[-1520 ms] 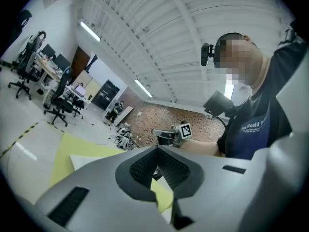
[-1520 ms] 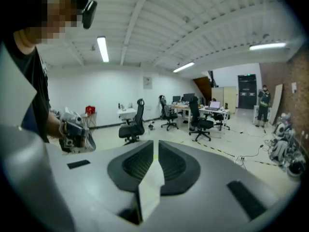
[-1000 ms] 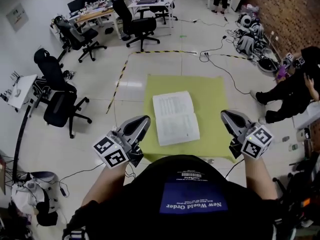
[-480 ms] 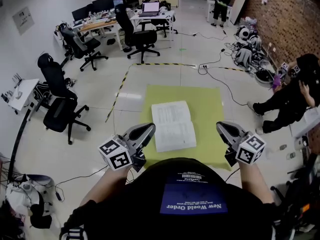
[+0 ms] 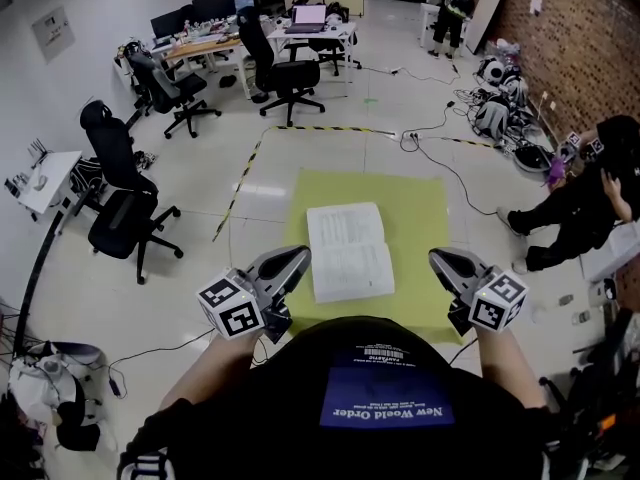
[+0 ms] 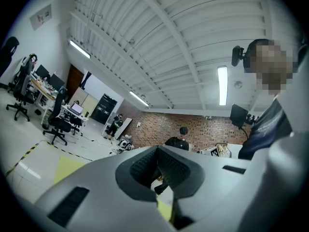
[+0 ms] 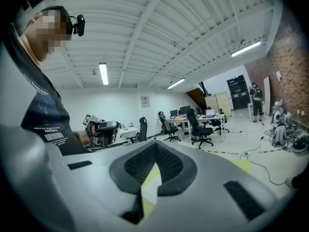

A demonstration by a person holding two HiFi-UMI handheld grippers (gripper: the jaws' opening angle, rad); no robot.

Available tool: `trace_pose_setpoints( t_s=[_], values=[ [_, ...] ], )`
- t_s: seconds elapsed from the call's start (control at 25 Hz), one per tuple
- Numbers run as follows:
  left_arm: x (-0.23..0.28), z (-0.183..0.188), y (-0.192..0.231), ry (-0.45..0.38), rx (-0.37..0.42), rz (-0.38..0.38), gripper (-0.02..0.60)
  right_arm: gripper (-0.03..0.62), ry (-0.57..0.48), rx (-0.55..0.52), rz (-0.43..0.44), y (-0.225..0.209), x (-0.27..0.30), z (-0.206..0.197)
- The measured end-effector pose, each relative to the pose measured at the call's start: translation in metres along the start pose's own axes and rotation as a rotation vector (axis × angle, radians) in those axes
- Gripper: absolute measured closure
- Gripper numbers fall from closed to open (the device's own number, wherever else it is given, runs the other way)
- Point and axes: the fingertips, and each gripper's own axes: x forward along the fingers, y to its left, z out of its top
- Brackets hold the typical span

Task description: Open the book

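Note:
The book (image 5: 347,251) lies open on a yellow-green mat (image 5: 420,213), white pages up, straight ahead of me in the head view. My left gripper (image 5: 295,256) hovers just left of the book's near corner, jaws shut and empty. On the other side, my right gripper (image 5: 435,259) hangs over the mat's right part, apart from the book, also shut with nothing held. In the left gripper view the pads (image 6: 145,166) meet at the tip. The right gripper view shows closed fingertips (image 7: 166,164), with a strip of white page and yellow mat behind them.
Black office chairs (image 5: 120,218) stand at the left, and desks with monitors (image 5: 305,18) at the back. A person in black (image 5: 585,203) sits on the floor by the brick wall, among cables and gear (image 5: 500,88). Yellow-black tape (image 5: 240,183) marks the floor.
The right gripper has drifted a little inward and down. The left gripper has stayed about where it was, and the book lies open as before.

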Motion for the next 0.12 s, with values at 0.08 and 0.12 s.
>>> trace_pose_setpoints(
  t_s=[0.08, 0.12],
  values=[
    [0.0006, 0.001, 0.0019, -0.001, 0.0, 0.005, 0.575, 0.608, -0.002, -0.004, 0.001, -0.0014, 0.0022, 0.0013],
    [0.0012, 0.0015, 0.003, -0.002, 0.0, 0.007, 0.575, 0.608, -0.003, -0.006, 0.001, -0.0022, 0.0033, 0.0021]
  ],
)
